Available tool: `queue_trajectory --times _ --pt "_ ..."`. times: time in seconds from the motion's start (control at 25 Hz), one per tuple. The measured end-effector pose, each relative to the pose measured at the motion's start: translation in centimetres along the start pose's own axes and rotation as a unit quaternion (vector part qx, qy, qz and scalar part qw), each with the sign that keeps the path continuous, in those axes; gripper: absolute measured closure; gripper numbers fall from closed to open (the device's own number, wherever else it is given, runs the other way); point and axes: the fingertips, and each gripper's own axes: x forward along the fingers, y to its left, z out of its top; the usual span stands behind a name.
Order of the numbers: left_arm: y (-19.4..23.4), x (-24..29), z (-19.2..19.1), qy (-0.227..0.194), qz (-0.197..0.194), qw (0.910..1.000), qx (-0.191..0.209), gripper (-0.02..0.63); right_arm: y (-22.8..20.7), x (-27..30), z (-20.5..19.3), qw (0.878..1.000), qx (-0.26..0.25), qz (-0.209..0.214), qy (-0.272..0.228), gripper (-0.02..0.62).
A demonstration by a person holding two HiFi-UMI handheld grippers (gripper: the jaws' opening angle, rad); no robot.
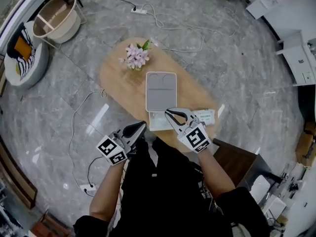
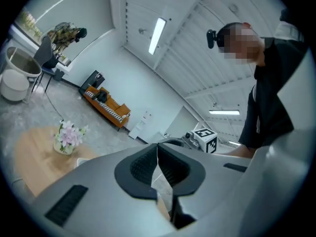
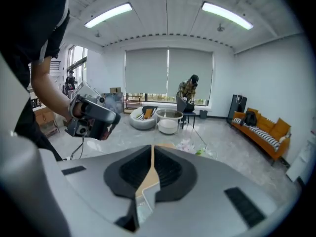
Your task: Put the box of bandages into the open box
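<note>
The open box (image 1: 161,74) is white with a grey inside and lies in the middle of the oval wooden table (image 1: 118,78). The box of bandages (image 1: 206,116), white with green print, lies flat near the table's front right edge. My right gripper (image 1: 169,112) hovers just left of it, over the near end of the open box, jaws together and empty. My left gripper (image 1: 142,126) is at the table's near edge, also shut on nothing. In the left gripper view the left gripper (image 2: 158,147) has its pads meeting. The right gripper (image 3: 152,149) shows the same in its own view.
A vase of pink flowers (image 1: 136,56) stands at the table's far end. A cable and power strip (image 1: 139,11) lie on the marble floor beyond. A round basket (image 1: 55,18) and a cushion seat (image 1: 23,51) are at far left. A brown stool (image 1: 242,166) is at my right.
</note>
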Motion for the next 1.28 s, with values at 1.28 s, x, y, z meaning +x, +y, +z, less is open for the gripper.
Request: queue_trajectory --times 1.28 --pt "-25.6 -6.1 8.7 0.025 -0.159 0.9531 0.256 0.588 17.5 -30.9 17.1 0.922 0.069 0.16 -0.345 0.583"
